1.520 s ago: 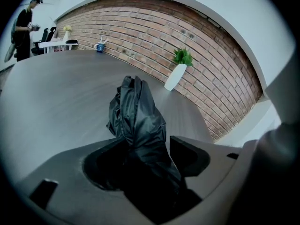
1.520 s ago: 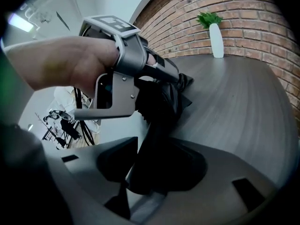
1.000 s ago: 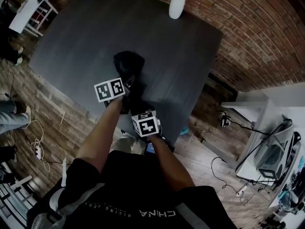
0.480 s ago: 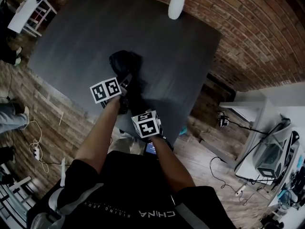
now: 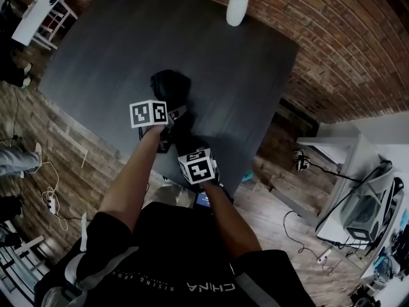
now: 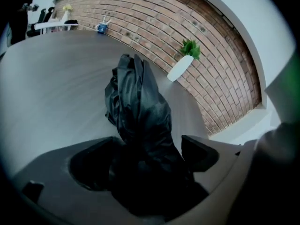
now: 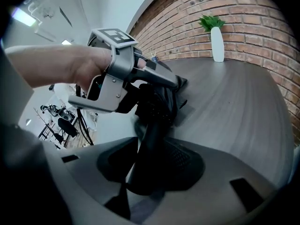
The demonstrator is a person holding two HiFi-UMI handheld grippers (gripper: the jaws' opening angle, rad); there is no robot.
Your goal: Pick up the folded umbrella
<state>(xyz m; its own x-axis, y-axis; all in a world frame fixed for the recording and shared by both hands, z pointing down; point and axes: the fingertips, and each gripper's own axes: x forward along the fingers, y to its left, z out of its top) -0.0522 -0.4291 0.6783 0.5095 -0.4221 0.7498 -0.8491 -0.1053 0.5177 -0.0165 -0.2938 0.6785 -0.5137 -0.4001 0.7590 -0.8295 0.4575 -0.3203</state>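
Note:
The folded umbrella (image 5: pixel 169 85), a black crumpled bundle, lies on the dark grey table (image 5: pixel 115 43) just ahead of both hands. My left gripper (image 5: pixel 174 115) straddles its fabric (image 6: pixel 138 102). The left gripper's (image 6: pixel 145 156) jaws have just been opening and stand wide apart, with the cloth still between them and table showing beside the right-hand jaw. My right gripper (image 5: pixel 180 138) sits closer to the person, shut on the umbrella's dark handle (image 7: pixel 149 139), which runs down between the right gripper's (image 7: pixel 150 165) jaws. The left gripper's marker cube (image 7: pixel 115 35) shows above it.
A white vase (image 5: pixel 236 8) with a green plant stands at the table's far edge by the brick wall (image 5: pixel 332 43). A blue mug (image 6: pixel 101 28) sits far back. The near table edge is close to the person. Wooden floor with cables (image 5: pixel 51 200) lies to the left.
The left gripper's marker cube has shifted slightly up and right over the umbrella. The right gripper and the handle have stayed where they were.

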